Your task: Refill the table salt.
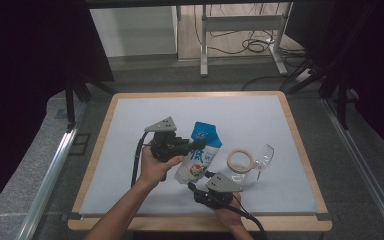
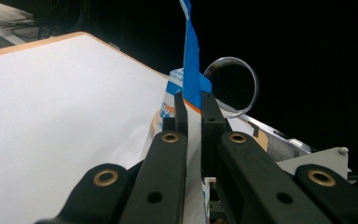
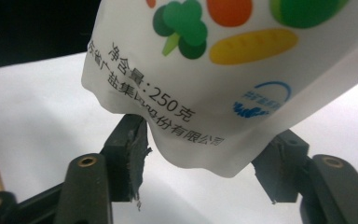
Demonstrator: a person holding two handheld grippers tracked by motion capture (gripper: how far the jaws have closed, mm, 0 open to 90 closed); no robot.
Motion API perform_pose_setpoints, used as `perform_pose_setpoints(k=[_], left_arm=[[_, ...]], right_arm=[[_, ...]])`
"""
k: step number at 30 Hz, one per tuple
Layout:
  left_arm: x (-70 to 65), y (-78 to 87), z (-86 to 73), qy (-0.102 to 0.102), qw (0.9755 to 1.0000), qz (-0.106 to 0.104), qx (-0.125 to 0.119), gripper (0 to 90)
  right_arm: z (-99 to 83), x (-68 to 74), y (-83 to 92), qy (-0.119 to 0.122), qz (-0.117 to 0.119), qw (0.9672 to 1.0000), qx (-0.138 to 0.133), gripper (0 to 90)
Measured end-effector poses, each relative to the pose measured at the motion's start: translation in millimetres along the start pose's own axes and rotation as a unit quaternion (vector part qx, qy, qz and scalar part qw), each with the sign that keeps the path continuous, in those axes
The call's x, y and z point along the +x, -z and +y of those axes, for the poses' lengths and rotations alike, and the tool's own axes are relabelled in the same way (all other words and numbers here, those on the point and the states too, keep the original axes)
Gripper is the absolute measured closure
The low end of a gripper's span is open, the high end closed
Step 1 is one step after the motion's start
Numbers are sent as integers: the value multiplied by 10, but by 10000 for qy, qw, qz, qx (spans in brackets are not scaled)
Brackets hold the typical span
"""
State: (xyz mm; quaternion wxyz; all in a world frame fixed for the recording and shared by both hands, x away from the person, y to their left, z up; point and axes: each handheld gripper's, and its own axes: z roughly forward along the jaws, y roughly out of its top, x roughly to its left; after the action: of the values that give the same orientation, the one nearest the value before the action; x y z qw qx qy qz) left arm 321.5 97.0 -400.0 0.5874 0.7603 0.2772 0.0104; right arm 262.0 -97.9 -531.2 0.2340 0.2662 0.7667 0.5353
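Observation:
A white pouch [image 1: 197, 155] with a blue top and printed vegetables is lifted off the white mat at the middle of the table. My left gripper [image 1: 195, 145] is shut on its side edge; in the left gripper view the jaws [image 2: 193, 105] pinch the thin blue-and-white film [image 2: 192, 65]. My right gripper [image 1: 204, 179] sits just below the pouch's bottom end. In the right gripper view the pouch [image 3: 223, 70] hangs with its lower edge between the jaws [image 3: 205, 140], which stand apart on either side of it, open.
A roll of tape [image 1: 240, 160] lies right of the pouch, beside a clear plastic lid [image 1: 262, 157] that also appears as a clear lid [image 2: 230, 86] beyond the left jaws. The mat sits on a wood-rimmed board [image 1: 300, 145]. Dark curtains and a desk frame stand behind.

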Motion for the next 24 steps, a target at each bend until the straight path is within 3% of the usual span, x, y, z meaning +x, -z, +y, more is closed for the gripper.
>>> perform_pose_setpoints(k=[7, 12, 18, 24], left_arm=[[-66, -34, 21, -35, 10000, -13, -17, 900], [-92, -36, 24, -75, 10000, 2, -34, 900], [-84, -21, 22, -44, 10000, 15, -69, 900], [-61, -16, 32, 9, 10000, 40, -86, 900]], right_arm=[[-1, 53, -58, 456, -490, 9977, 100, 368], [9, 59, -101, 508, -931, 9943, 100, 368], [19, 63, -97, 453, -998, 9940, 11, 391], [27, 69, -65, 289, -838, 9960, -94, 431]])
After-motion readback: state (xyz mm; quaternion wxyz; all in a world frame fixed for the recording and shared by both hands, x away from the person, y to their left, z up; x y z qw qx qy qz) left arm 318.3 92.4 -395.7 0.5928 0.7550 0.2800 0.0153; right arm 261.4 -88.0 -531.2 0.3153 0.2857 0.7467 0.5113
